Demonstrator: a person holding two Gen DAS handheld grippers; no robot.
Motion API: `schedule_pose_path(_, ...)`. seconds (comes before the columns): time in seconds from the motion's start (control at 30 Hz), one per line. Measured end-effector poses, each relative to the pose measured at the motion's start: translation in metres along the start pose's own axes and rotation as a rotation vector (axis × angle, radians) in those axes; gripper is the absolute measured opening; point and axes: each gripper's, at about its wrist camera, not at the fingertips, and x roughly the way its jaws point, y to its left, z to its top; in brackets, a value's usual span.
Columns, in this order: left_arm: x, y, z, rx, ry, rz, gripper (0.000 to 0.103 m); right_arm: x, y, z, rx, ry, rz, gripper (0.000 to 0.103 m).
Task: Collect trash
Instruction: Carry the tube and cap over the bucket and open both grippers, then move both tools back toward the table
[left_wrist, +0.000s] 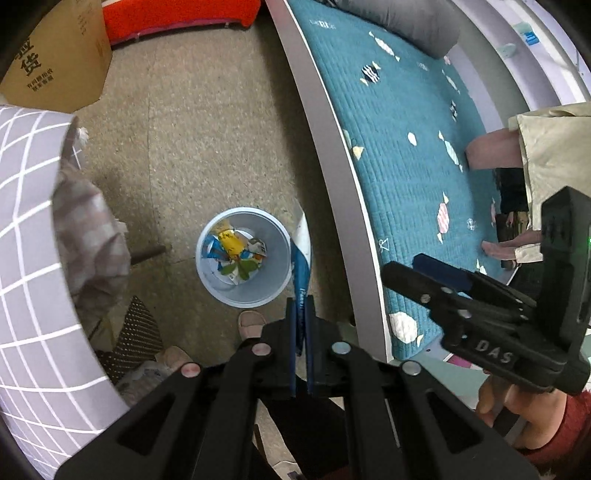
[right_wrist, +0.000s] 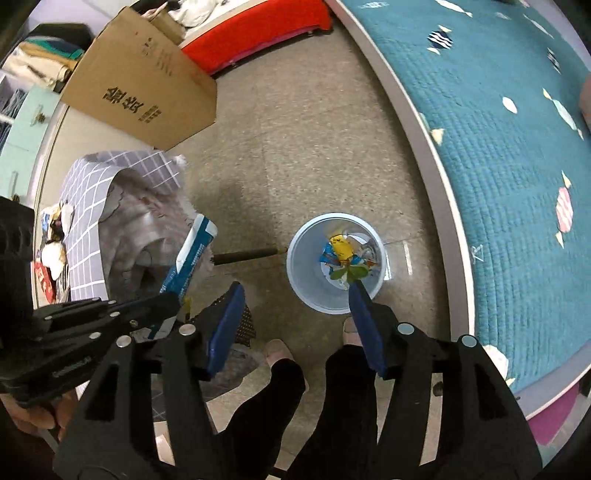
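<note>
Left wrist view first: my left gripper is pinching a blue-and-white wrapper between its pads, and the wrapper sticks up and forward so its tip hangs right by the near rim of the pale bin on the floor. The bin already has a yellow packet and some leafy scraps in the bottom. My take on the step: I'm at the drop, and the wrapper sits more over the bin's right rim than over the opening, so I'd slide left toward the middle before letting go. It's a light, floppy strip, so I'd guess it flutters if released high. The right gripper shows off to the right over the teal quilt; from this angle I can't tell how its fingers stand.

Right wrist view: the right gripper is spread wide and holds nothing, with the bin framed between its fingers. The left gripper shows at lower left clamping the wrapper, which here sits in front of the checked cloth, left of the bin.

Room to move: bare floor all round the bin, bed edge close on the right, a dark stick touching the bin's left side, a cardboard box well back. My own feet are just behind the bin, so I'd keep the approach from above.
</note>
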Motion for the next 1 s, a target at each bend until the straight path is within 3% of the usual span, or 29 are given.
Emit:
schedule_pose_path(0.2, 0.020, -0.015, 0.008, -0.002, 0.047, 0.017, 0.004, -0.012, -0.013, 0.001, 0.022, -0.022, -0.001, 0.061)
schedule_pose_path(0.47, 0.025, -0.033, 0.023, 0.024, 0.044, 0.022, 0.007, -0.028, -0.019, 0.003, 0.041, -0.076, 0.010, 0.063)
schedule_pose_path(0.53, 0.027, -0.035, 0.025, 0.021, 0.052, 0.036, 0.033, -0.032, -0.019, 0.004, 0.044, -0.088, 0.007, 0.063)
schedule_pose_path(0.57, 0.027, -0.035, 0.026, 0.018, 0.048, 0.063, 0.058, -0.033, -0.020, 0.004, 0.047, -0.089, 0.008, 0.063)
schedule_pose_path(0.6, 0.026, -0.036, 0.027, 0.017, 0.037, 0.075, 0.062, -0.033, -0.022, 0.005, 0.052, -0.087, 0.009, 0.063)
schedule_pose_path(0.83, 0.008, -0.024, 0.022, -0.025, 0.007, 0.068, 0.062, -0.034, -0.017, 0.003, 0.047, -0.074, 0.011, 0.063)
schedule_pose_path(1.0, -0.020, -0.005, 0.014, -0.060, -0.053, 0.090, 0.063, -0.033, 0.010, 0.005, -0.004, -0.069, 0.030, 0.063)
